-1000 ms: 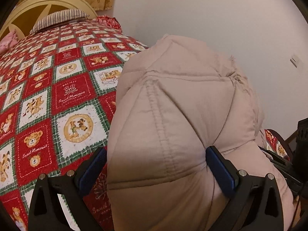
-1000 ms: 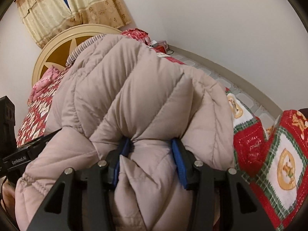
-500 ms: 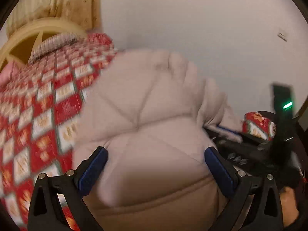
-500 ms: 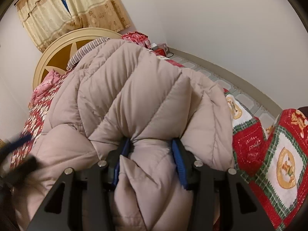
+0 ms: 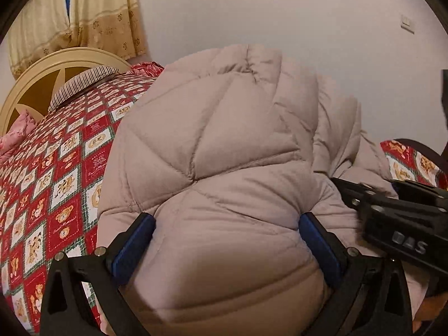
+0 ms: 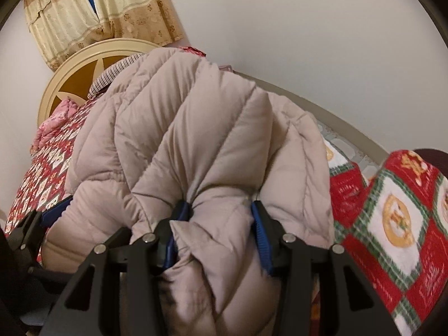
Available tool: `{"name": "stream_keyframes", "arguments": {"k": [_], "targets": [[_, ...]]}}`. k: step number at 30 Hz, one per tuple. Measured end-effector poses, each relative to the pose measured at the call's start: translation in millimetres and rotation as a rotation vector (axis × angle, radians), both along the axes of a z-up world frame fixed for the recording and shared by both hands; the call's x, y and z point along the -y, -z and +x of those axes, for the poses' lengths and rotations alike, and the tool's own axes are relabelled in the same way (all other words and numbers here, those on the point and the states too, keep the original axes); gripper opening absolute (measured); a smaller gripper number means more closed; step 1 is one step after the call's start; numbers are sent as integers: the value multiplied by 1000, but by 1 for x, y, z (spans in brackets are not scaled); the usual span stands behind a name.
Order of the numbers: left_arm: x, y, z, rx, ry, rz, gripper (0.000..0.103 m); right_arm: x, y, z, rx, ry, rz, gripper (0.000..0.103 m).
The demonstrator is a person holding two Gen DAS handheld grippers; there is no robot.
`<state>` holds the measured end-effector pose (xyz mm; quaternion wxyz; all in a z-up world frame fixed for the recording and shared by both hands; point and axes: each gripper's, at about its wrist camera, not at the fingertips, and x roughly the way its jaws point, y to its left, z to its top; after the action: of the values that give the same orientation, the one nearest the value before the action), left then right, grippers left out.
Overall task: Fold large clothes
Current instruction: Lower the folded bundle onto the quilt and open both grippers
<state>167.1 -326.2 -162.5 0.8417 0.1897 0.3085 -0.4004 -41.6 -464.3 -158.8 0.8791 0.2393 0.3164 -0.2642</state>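
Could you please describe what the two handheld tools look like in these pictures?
Both the left tool and the right tool have matte black angular frames with triangular cutouts and silver round fasteners. Each finger carries a blue pad. White lettering marks the right tool's body. No cables or sleeves show.
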Motion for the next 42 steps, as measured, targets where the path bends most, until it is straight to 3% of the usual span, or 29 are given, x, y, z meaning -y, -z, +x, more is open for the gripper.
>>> {"name": "stream_keyframes", "arguments": {"k": [7,13,19,22,24,31,39,42], "targets": [[-3,2,-6,5,9,29,102,-28,-11,-35,18,8,13,53],[-5,1,-8,-4,22,30,102,-49,-15,-54,-34,0,7,53],[-21,-22,-18,-4,31,-5,102,-54,-31,-103,70,15,83,55],[-34,-33,-28,0,10,-17,102,-60,-36,-126,71,12,54,68],[-45,-36,-38,-12,-13,-21,102,-66,-38,-136,56,7,32,69],[-85,-34,-72,-8,-51,36,102,-93,-30,-135,-26,-2,14,69],[-121,-12,-107,12,-37,196,102,-127,-36,-145,-48,-60,20,70],[-133,-21,-112,19,-50,198,102,-137,-50,-152,-33,-81,-1,80]]}}
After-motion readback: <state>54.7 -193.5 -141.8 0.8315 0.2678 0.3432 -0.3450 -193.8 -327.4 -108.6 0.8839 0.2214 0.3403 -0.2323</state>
